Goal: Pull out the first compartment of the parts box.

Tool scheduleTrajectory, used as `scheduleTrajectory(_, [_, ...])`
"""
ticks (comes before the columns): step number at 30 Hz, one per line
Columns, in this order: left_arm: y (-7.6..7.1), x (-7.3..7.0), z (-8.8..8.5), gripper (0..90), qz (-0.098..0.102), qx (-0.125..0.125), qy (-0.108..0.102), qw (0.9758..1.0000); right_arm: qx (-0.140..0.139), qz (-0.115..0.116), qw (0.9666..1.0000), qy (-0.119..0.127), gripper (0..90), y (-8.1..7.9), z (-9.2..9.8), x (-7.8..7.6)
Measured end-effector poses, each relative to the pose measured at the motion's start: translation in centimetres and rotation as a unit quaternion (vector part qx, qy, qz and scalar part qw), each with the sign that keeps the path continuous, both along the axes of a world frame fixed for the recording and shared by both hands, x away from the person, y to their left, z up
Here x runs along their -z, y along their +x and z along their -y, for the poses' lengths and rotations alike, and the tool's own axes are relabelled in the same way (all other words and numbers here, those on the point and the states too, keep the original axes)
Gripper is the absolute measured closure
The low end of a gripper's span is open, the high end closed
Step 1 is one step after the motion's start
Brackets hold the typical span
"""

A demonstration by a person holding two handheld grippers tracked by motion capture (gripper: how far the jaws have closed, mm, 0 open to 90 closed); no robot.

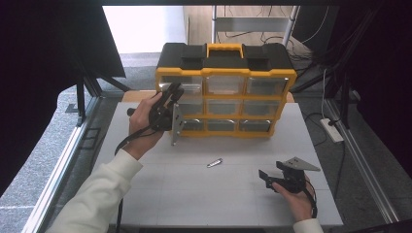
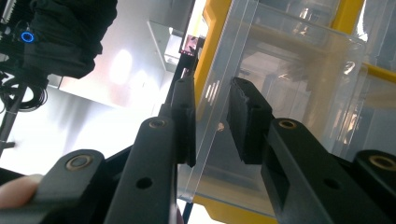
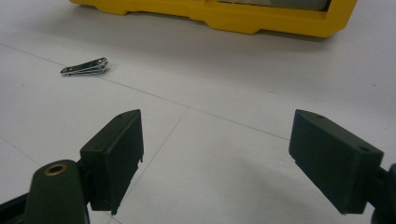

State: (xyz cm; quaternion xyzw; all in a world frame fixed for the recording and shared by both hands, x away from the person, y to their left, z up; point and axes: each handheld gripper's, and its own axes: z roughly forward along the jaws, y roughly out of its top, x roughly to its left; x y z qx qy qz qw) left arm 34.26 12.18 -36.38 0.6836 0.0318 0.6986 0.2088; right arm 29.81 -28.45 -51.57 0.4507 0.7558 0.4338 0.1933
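A yellow and black drawer organizer [image 1: 226, 90] stands at the far edge of the white table [image 1: 160, 194], its clear drawers in three rows. The left gripper [image 1: 171, 95] is up against its left column, and in the left gripper view the jaws straddle the clear front lip of a drawer [image 2: 261, 93]. They are close together but with a gap on each side of the plastic, so I would not call it gripped yet. My guess is that the step in hand is opening that drawer. The next move calls for closing on the lip and drawing straight back toward the person.

A nail clipper [image 1: 214, 162] lies alone on the open table, just in front of the organizer and well apart from both grippers; it is probably what goes into the drawer. The right gripper [image 1: 272, 175] rests low near the table's front right, jaws spread wide and holding nothing, pointed roughly toward the clipper [image 3: 84, 66].

There is plenty of bare table between the organizer and the front edge, so a drawer can slide out freely. The clipper sits right of that drawer's path.
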Motion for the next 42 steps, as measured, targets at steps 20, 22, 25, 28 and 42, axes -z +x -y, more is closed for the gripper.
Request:
scheduleTrajectory(20, [-1.2,0.2,-0.2,72.0,0.001,0.007,-0.001,1.0,-0.002,0.001,1.0,-0.005,18.0,0.0,-0.1,0.0])
scheduleTrajectory(22, [-1.3,0.3,-0.2,72.0,0.001,0.008,-0.001,1.0,-0.001,0.001,1.0,-0.005,18.0,0.0,-0.1,0.0])
scheduleTrajectory(25, [-1.5,0.3,-0.2,72.0,0.001,0.009,-0.001,1.0,-0.001,0.001,1.0,-0.005,18.0,0.0,-0.1,0.0])
scheduleTrajectory(28, [-1.8,0.2,-0.2,72.0,0.001,0.01,-0.002,0.9999,-0.002,0.001,1.0,-0.006,17.9,0.0,-0.1,0.0])
scheduleTrajectory(42, [-2.4,0.3,-0.2,72.3,0.004,0.015,-0.008,0.9998,0.0,0.001,1.0,-0.008,17.9,0.0,-0.1,0.0])
